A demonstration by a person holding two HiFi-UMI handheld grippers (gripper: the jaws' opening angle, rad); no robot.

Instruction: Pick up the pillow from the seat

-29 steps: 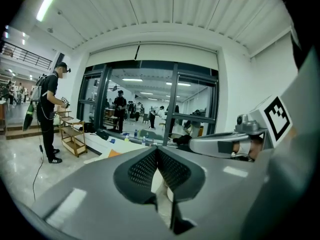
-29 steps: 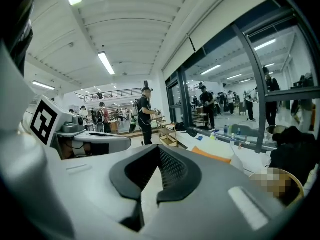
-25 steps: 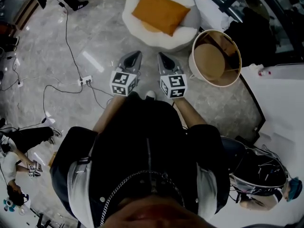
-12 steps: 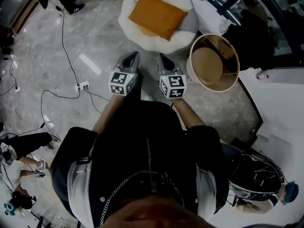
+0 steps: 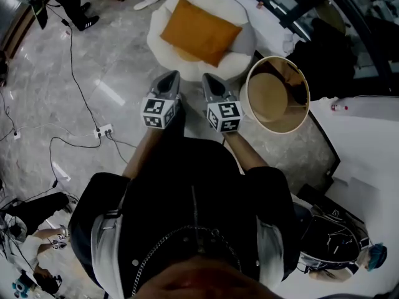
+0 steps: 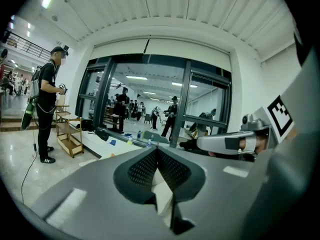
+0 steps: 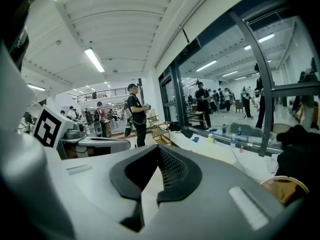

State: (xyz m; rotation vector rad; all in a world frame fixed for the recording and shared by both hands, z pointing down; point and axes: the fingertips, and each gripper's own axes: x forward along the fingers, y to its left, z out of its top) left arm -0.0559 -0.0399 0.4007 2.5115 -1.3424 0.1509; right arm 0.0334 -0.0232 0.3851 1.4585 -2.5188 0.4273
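In the head view an orange pillow [image 5: 200, 31] lies on a round white padded seat [image 5: 240, 58] at the top. My left gripper [image 5: 173, 76] and my right gripper [image 5: 207, 79] are held side by side just short of the seat's near rim, tips pointing at it. Both are shut with nothing between the jaws. In the left gripper view the left gripper [image 6: 157, 149] has its dark pads meeting; the right gripper [image 7: 159, 149] looks the same in its own view. Neither gripper view shows the pillow.
A round beige basket [image 5: 275, 94] stands right of my right gripper. White table edges [image 5: 368, 129] lie at the far right. Cables and a power strip [image 5: 101, 131] trail over the marble floor at the left. A person [image 6: 48, 109] stands by a wooden shelf trolley [image 6: 67, 135].
The view has slid forward: the seat, the pillow and the basket sit lower and closer to the grippers than before. Both grippers stayed shut and side by side.
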